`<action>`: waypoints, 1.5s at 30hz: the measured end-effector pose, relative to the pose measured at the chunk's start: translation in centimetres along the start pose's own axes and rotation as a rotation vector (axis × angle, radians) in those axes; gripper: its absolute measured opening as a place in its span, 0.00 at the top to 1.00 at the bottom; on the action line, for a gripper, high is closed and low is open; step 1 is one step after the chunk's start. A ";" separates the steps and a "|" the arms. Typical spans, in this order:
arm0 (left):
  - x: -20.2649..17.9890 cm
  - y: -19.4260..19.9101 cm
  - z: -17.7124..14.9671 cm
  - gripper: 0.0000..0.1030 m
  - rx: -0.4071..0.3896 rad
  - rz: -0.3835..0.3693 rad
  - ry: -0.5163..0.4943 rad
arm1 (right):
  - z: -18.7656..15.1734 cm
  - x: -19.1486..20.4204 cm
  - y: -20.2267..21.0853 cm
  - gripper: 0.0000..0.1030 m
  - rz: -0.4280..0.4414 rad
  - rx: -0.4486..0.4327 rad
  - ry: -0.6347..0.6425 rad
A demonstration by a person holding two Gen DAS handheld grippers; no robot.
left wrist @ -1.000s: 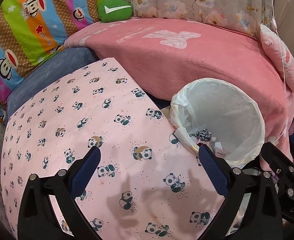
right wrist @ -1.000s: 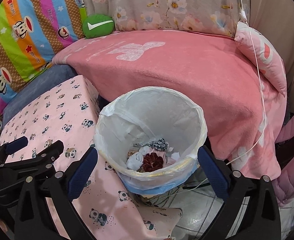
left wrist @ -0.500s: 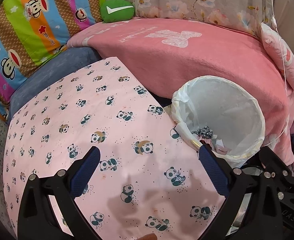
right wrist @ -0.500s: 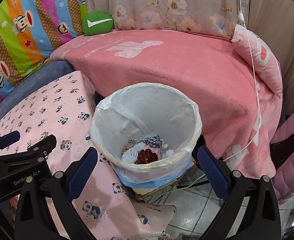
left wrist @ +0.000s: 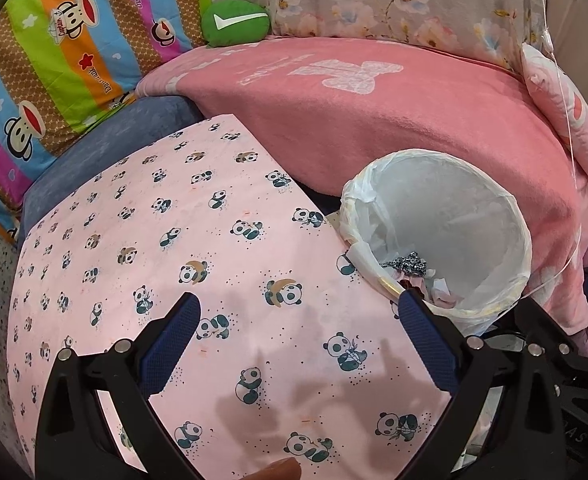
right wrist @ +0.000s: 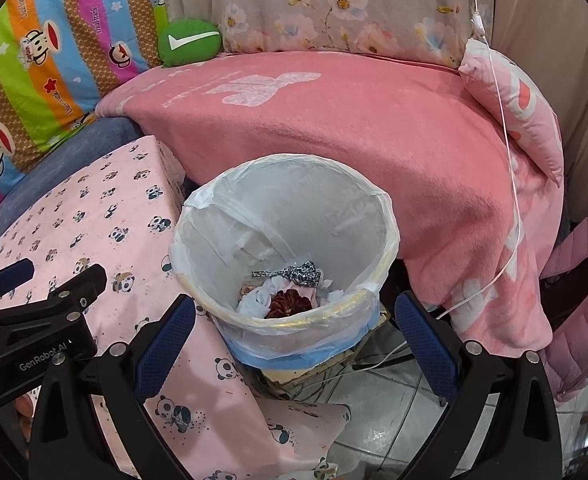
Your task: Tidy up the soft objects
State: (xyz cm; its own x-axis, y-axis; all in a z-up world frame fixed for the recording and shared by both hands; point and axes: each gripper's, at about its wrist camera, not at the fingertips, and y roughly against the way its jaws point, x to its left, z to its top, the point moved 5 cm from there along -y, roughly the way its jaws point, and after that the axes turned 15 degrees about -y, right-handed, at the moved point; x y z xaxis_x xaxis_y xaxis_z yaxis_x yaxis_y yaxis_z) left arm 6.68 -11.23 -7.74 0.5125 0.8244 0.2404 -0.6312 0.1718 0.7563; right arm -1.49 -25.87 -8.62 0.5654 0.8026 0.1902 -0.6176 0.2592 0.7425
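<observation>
The left hand-held gripper [left wrist: 295, 330] hovers spread wide over the panda-print cloth [left wrist: 166, 240], holding and touching nothing. The right hand-held gripper [right wrist: 294, 330] is likewise spread wide and empty, poised above the near rim of the one lined bin [right wrist: 387, 216]. The soft objects lie in the bin's bottom, just ahead of its blue pads: one dark red scrunchie [right wrist: 288, 302], one leopard-print piece [right wrist: 303, 273], and some white and pink cloth too jumbled to count.
</observation>
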 end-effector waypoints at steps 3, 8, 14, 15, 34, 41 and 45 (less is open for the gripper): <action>0.0 -0.1 0.0 0.08 0.001 0.000 -0.003 | 0.0 -0.2 -0.1 0.04 -0.004 0.001 0.002; -0.4 -0.1 -0.2 0.08 0.001 0.002 -0.013 | -0.2 -0.4 -0.3 0.04 -0.011 0.003 0.001; -0.5 -0.1 -0.2 0.08 0.005 0.002 -0.009 | -0.2 -0.7 -0.4 0.04 -0.027 0.004 0.000; -0.5 -0.1 -0.2 0.08 0.005 0.002 -0.008 | -0.3 -0.8 -0.4 0.04 -0.029 0.004 -0.001; -0.6 -0.2 -0.6 0.07 0.009 0.026 -0.001 | -0.3 -1.3 -0.6 0.04 -0.033 0.007 -0.004; -0.8 -0.2 -0.5 0.07 0.000 0.024 -0.003 | -0.5 -1.5 -0.7 0.04 -0.034 0.008 -0.007; -0.9 -0.2 -0.6 0.07 -0.002 0.022 -0.004 | -0.6 -1.6 -0.7 0.04 -0.034 0.008 -0.009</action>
State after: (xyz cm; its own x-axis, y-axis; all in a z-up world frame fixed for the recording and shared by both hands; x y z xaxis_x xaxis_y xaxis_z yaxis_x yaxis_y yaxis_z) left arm 6.00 -11.66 -8.41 0.5011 0.8256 0.2593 -0.6434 0.1550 0.7497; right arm -2.29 -27.05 -9.88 0.5911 0.7884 0.1705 -0.5937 0.2822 0.7536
